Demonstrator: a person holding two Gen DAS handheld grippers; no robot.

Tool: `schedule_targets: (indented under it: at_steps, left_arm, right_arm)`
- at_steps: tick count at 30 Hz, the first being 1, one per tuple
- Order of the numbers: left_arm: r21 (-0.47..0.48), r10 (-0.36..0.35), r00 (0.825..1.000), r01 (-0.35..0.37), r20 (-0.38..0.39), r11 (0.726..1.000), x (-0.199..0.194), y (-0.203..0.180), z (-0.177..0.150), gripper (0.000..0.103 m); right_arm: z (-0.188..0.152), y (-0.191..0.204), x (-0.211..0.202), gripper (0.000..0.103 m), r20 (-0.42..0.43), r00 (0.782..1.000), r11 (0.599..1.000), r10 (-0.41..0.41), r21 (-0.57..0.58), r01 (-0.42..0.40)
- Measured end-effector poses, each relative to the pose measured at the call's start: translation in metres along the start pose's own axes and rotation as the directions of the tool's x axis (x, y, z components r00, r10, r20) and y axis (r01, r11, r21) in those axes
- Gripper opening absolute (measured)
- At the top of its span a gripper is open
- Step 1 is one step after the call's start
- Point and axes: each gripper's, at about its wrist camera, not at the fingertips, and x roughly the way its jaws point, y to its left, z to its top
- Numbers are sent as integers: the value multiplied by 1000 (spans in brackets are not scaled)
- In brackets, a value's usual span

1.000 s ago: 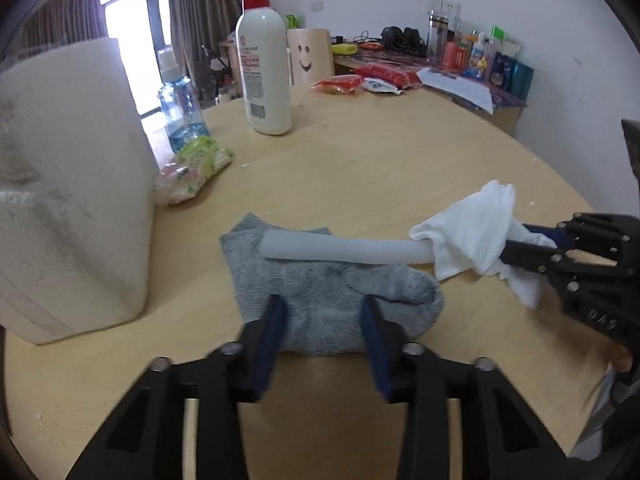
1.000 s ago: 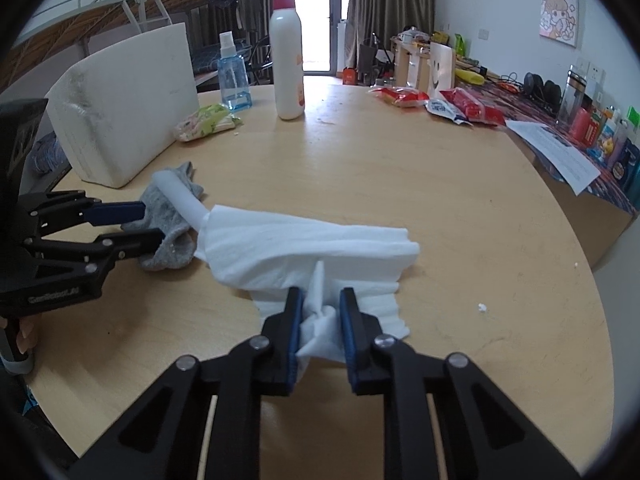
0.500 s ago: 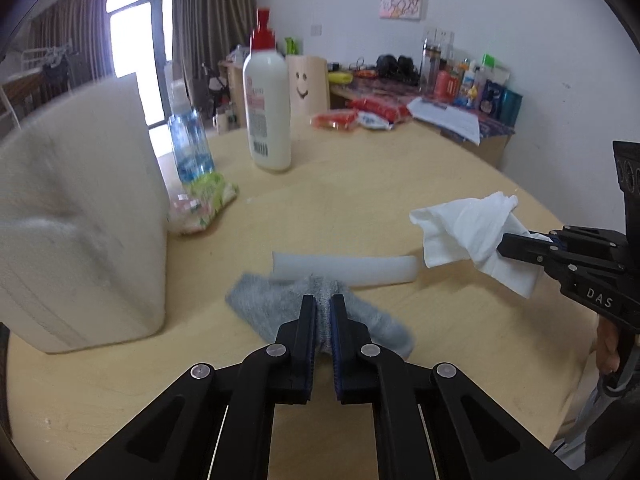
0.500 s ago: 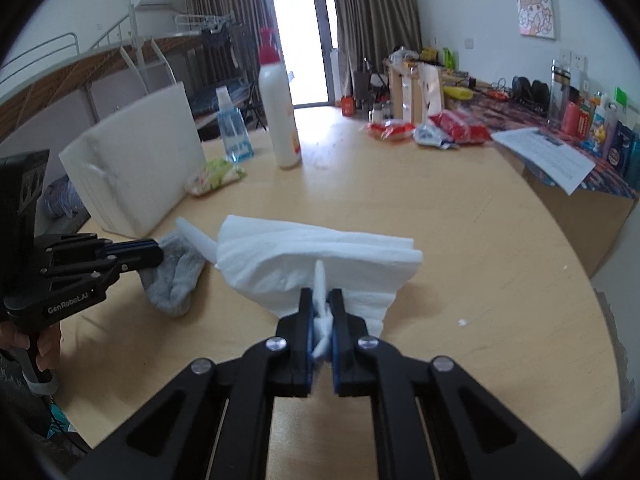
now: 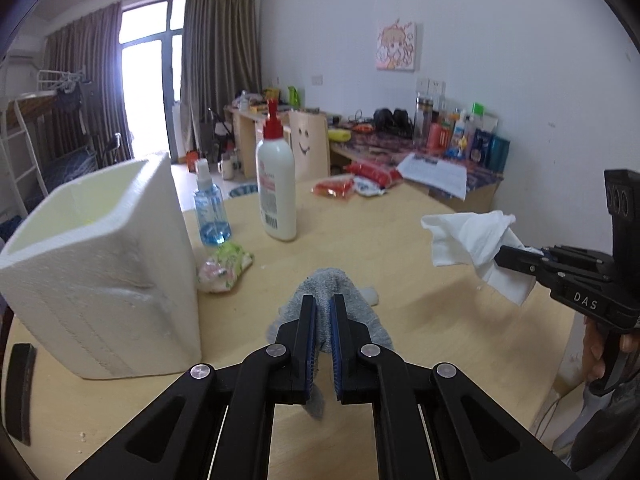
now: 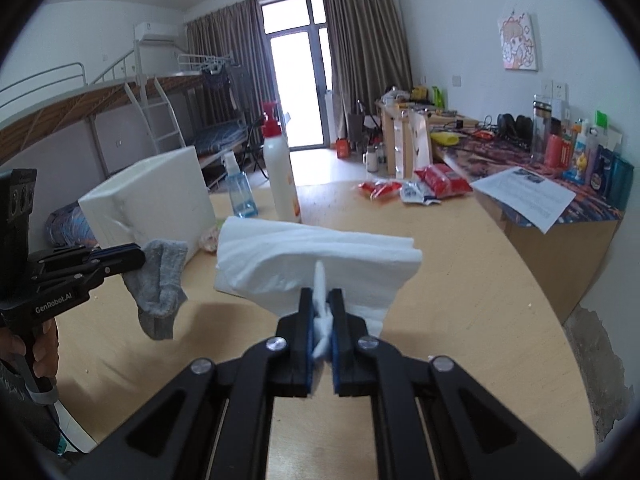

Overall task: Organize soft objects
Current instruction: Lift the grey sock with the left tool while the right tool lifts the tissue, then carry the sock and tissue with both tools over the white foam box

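Hanging clear of the tabletop (image 6: pixel 460 280), the grey sock (image 6: pixel 160 280) is pinched at its upper edge between the pads of the left gripper (image 5: pixel 323 312), whose jaws stand nearly together with only the fabric between them. In the right wrist view the sock droops limp below the fingertips, its toe end lowest, none of it touching the wood. The white cloth (image 6: pixel 316 260) is likewise raised off the surface, a bunched fold of it clamped in the right gripper (image 6: pixel 323 308), jaws narrow on the material; the rest spreads out ahead of the fingers in loose layers. In the left wrist view the cloth hangs from the right gripper's tip, well apart from the sock.

A white foam box (image 5: pixel 104 264) stands upright on the tabletop at the left, open at the top, near the sock. Just beside its base lies a small floral packet (image 5: pixel 224 268). Behind that stand a blue spray bottle (image 5: pixel 210 208) and a tall white pump bottle (image 5: pixel 276 184) with a red top, both upright. Red snack packets (image 6: pixel 408 186) lie at the far edge. A hand (image 6: pixel 40 344) grips the left gripper's handle.
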Motion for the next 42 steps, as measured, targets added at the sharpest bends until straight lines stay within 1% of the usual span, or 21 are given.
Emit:
schedule_targets:
  at_steps: [7, 12, 19, 24, 29, 36, 42]
  left_arm:
    - [-14, 5, 999, -5, 43, 1000, -18, 3, 3, 7]
    - [-12, 0, 998, 1, 58, 1000, -26, 3, 2, 7]
    - [-24, 18, 996, -16, 87, 1000, -40, 13, -2, 7]
    - [-33, 53, 991, -49, 123, 998, -58, 21, -5, 7]
    - [-50, 91, 984, -84, 151, 995, -74, 37, -10, 7]
    - [-79, 157, 970, -145, 184, 986, -100, 60, -21, 7]
    - [-103, 199, 957, -180, 212, 978, -121, 75, -32, 7]
  right_arm:
    - [-2, 4, -9, 9, 29, 1000, 1000, -5, 3, 5]
    - [-4, 10, -14, 9, 42, 999, 1000, 3, 3, -3]
    - [-1, 22, -15, 9, 54, 998, 1000, 16, -1, -16]
    - [2, 40, -14, 9, 69, 997, 999, 38, -17, -37]
    - [5, 62, -13, 9, 85, 994, 997, 67, -42, -64]
    - [7, 100, -10, 9, 97, 988, 990, 118, -85, -110]
    - [6, 131, -10, 9, 94, 983, 983, 155, -114, -144]
